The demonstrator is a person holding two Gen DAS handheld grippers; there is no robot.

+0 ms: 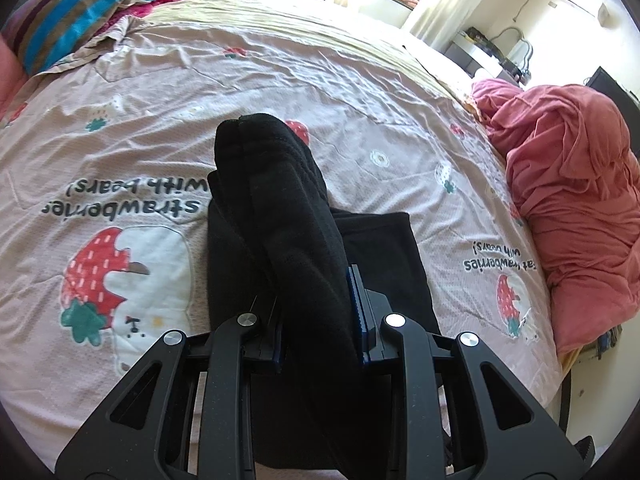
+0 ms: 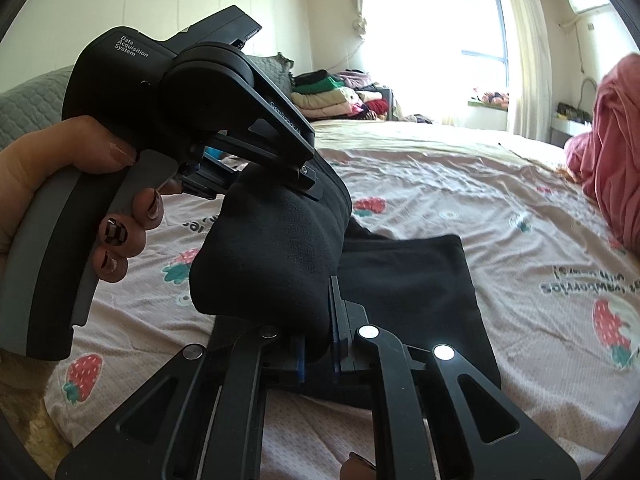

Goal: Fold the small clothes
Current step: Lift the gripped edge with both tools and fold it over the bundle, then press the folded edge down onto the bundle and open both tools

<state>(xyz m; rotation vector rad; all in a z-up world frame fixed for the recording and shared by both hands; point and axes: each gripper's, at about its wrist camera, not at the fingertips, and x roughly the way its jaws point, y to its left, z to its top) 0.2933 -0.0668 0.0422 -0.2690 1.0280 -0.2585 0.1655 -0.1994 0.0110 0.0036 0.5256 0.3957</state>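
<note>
Between the blue pads of the left gripper (image 1: pixel 322 316) sits a thick fold of a black garment (image 1: pixel 276 208), and the jaws pinch it; the bunched cloth rises past the fingertips and curls over in a rounded hump. In the right wrist view the right gripper (image 2: pixel 318 344) is likewise clamped on a fold of the same black garment (image 2: pixel 276 248), its pads nearly pressed together with cloth squeezed between them. That view also shows the left gripper (image 2: pixel 256 184) from the side, held in a person's left hand (image 2: pixel 72 184) with dark-patterned nails wrapped around the grey and black handle.

Part of the garment is lifted by both grippers, while the rest lies flat as a dark rectangle on the bed (image 1: pixel 300 80) just beyond the fingers. The bed is covered by a pale pink quilt (image 2: pixel 460 184) printed with strawberries, bears and lettering, and it is wrinkled all over. A heap of salmon-pink fabric (image 1: pixel 572 184) lies at the bed's right side, well apart from the garment. A striped blue, brown and purple pillow (image 1: pixel 76 12) sits at the far left corner. Folded clothes (image 2: pixel 332 96) are stacked beyond the bed, beside a bright window (image 2: pixel 436 40) with pale curtains.
</note>
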